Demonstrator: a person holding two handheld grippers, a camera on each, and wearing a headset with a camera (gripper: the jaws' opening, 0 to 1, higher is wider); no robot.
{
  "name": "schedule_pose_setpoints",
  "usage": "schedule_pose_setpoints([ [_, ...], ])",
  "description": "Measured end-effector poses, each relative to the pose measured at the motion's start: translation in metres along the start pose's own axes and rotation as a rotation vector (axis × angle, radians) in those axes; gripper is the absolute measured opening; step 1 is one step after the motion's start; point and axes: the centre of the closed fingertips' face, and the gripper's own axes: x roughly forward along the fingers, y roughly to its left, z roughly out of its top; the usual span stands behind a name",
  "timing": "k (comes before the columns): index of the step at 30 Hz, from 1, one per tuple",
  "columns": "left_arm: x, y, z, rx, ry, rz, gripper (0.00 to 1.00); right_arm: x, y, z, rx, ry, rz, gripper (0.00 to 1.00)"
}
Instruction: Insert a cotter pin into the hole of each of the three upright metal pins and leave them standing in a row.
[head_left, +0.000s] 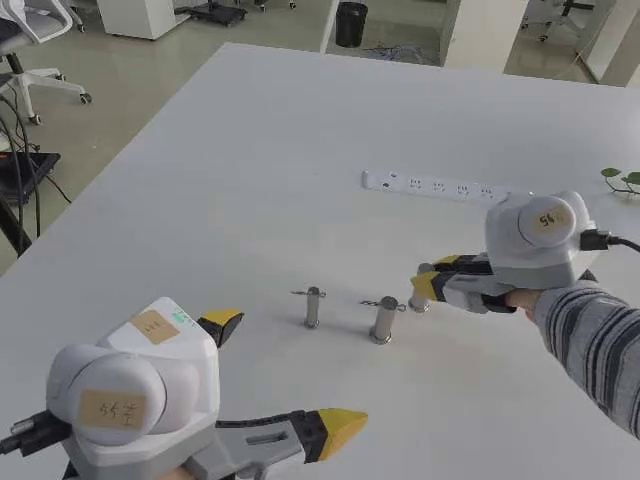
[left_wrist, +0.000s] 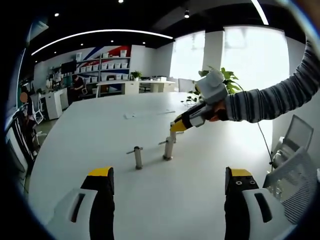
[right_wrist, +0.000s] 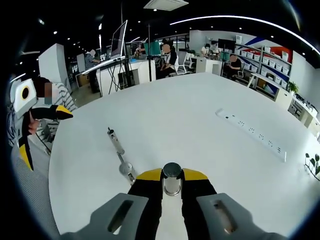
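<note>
Nearest me, the left gripper (head_left: 282, 372) hangs low over the white table (head_left: 250, 180) with its jaws spread wide and nothing between them. Its body is cut off by the bottom edge of the head view. The tan stickers on it carry handwriting I cannot read.

Ahead stand two upright metal pins, a little apart. The left pin (head_left: 313, 307) has a cotter pin (head_left: 303, 292) crosswise near its top, and the middle pin (head_left: 383, 320) has a second cotter pin (head_left: 376, 302) the same way.

Just right of them, the right gripper (head_left: 425, 286) is clamped on the third pin (right_wrist: 172, 178), which stands upright on the table. The jaws cover its shaft, so I cannot tell whether a cotter pin sits in it. That gripper's sticker shows digits, perhaps 565, but they are unclear.

Farther back lies a white power strip (head_left: 435, 186), its markings too small to read.
</note>
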Motion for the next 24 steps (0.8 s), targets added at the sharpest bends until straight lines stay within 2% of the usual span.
schedule_pose_setpoints([
  [7,-0.005,-0.001,0.000,-0.005,-0.005,0.011,0.90,-0.016,0.005,-0.014,-0.012,0.003,-0.028,0.08],
  [15,-0.009,-0.006,0.001,-0.002,-0.011,0.014,0.90,-0.025,0.012,-0.024,0.026,-0.009,-0.046,0.08],
  [24,-0.014,-0.009,-0.001,0.001,-0.009,0.019,0.89,-0.026,0.036,-0.029,0.026,-0.020,-0.033,0.08],
])
